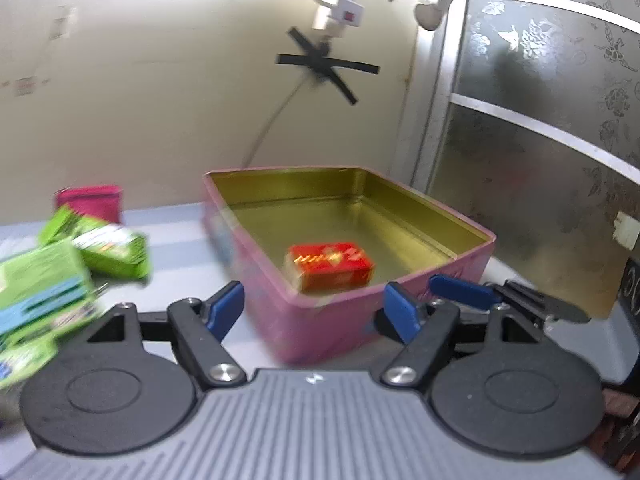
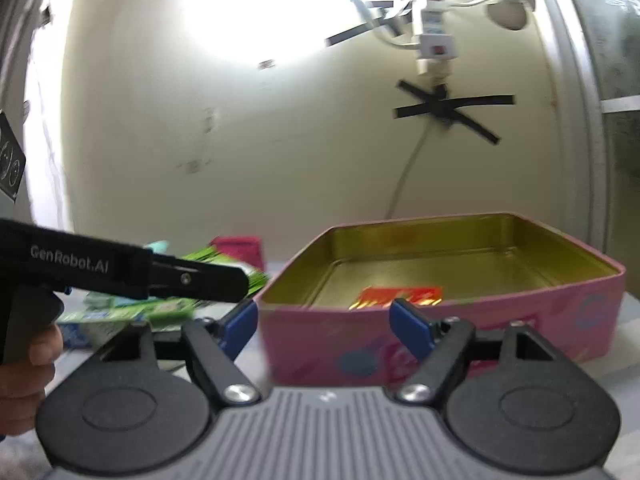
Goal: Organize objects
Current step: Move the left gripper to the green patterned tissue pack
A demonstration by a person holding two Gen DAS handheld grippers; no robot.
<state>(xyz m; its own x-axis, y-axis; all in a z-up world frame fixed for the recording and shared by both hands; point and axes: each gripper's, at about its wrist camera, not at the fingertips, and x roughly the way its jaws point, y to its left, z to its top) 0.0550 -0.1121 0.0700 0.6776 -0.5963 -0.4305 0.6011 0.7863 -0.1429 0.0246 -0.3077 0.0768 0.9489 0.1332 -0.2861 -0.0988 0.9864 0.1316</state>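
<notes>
An open pink tin (image 1: 320,332) with a gold inside stands on the table. A red box (image 1: 330,266) lies flat in its near part. My left gripper (image 1: 314,312) hovers in front of the tin's near corner, blue fingers apart, nothing between them. In the right wrist view the pink tin (image 2: 500,332) is straight ahead, with the red box (image 2: 400,295) just showing over its rim. My right gripper (image 2: 324,322) stands open before the tin's front wall, holding nothing. My left gripper (image 2: 236,286) reaches in from the left there.
Several green packets (image 1: 108,252) lie in a loose heap on the table to the left of the tin, with a dark pink pouch (image 1: 88,200) behind them. A cream wall with a cable and black tape is behind, and a patterned glass door (image 1: 540,140) is on the right.
</notes>
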